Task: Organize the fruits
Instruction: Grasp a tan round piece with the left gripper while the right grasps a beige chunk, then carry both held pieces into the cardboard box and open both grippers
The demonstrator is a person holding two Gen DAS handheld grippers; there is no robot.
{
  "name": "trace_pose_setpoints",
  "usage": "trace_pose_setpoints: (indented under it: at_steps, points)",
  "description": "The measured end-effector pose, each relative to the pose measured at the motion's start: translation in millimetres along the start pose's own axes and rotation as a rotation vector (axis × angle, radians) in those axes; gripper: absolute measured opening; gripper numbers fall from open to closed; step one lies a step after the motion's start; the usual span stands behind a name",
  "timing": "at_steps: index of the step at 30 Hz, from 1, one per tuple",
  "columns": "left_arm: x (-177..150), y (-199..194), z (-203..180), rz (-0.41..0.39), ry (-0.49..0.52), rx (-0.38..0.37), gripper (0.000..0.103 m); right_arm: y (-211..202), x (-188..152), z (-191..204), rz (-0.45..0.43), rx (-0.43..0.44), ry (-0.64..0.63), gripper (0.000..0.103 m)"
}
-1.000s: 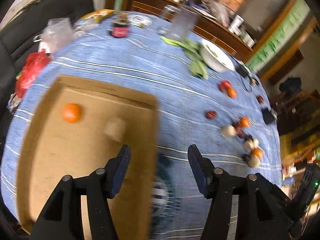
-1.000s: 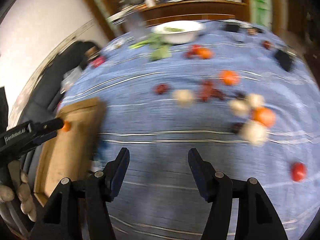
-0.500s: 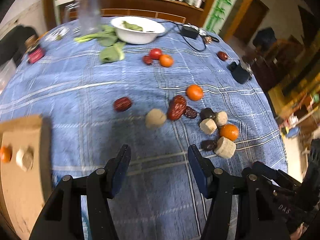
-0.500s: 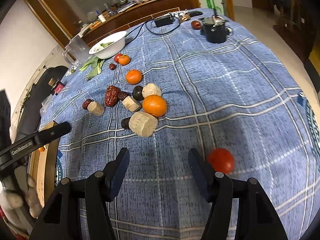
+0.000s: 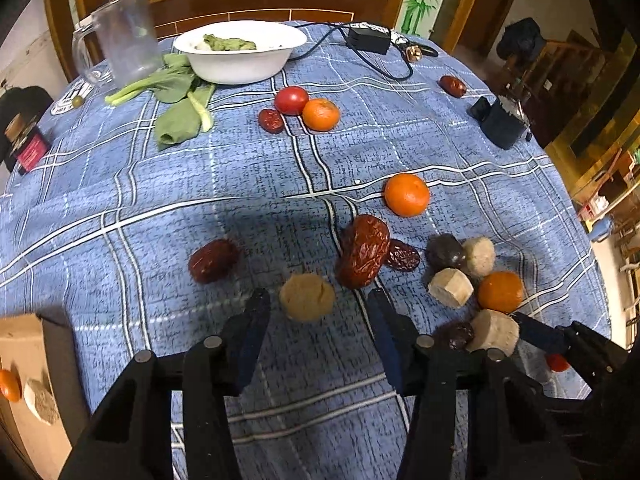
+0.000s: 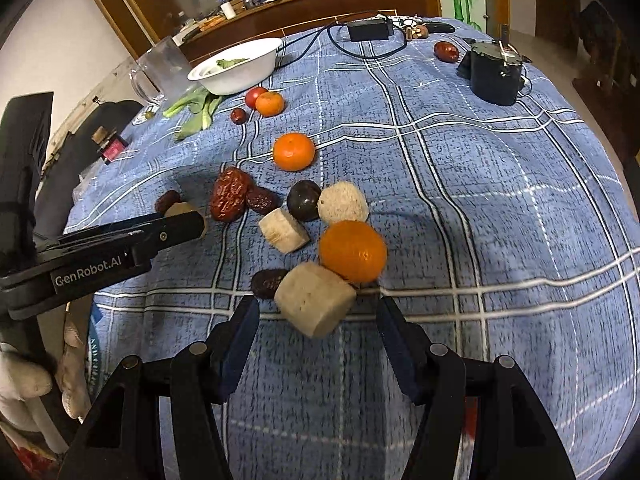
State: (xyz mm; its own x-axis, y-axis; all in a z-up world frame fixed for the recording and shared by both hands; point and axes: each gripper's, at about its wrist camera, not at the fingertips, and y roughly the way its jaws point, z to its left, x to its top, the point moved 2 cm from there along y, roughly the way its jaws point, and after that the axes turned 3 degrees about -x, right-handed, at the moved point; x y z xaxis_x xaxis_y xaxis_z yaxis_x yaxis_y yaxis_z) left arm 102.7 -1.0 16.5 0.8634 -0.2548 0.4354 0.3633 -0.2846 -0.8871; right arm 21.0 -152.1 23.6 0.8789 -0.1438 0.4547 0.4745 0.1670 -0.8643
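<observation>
Left claw (image 5: 316,304): fingers spread apart, nothing held; a round tan dough-like ball (image 5: 307,297) is seen lying on the blue plaid counter (image 5: 160,184) directly ahead, between the fingertips.
Left target form: squat, matte, no clear long axis.
Right claw (image 6: 318,312): fingers likewise apart and empty; a pale beige cut cylinder chunk (image 6: 314,298) is framed just ahead, touching a glossy orange mandarin (image 6: 353,251).
Nearer arm: each claw is judged nearest its own piece.
</observation>
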Motion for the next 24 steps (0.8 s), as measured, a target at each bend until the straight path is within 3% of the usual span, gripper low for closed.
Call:
trace_pose_setpoints:
  at_steps: [6, 8, 13, 24]
  points:
    - [-4, 11, 1, 0.009, 0.014, 0.043, 0.028, 6, 5, 8, -0.011, -0.035, -0.04, 0.065]
    - [-5, 10, 4, 0.006, -0.002, 0.027, 0.028, 5, 4, 8, -0.018, -0.041, -0.043, 0.064]
    - [-7, 4, 6, -0.004, -0.013, 0.025, 0.028, 3, 2, 4, -0.015, -0.019, -0.028, 0.046]
    - [-27, -36, 1, -0.059, -0.057, -0.027, 0.028, -9, -15, 9, -0.005, -0.006, -0.015, 0.045]
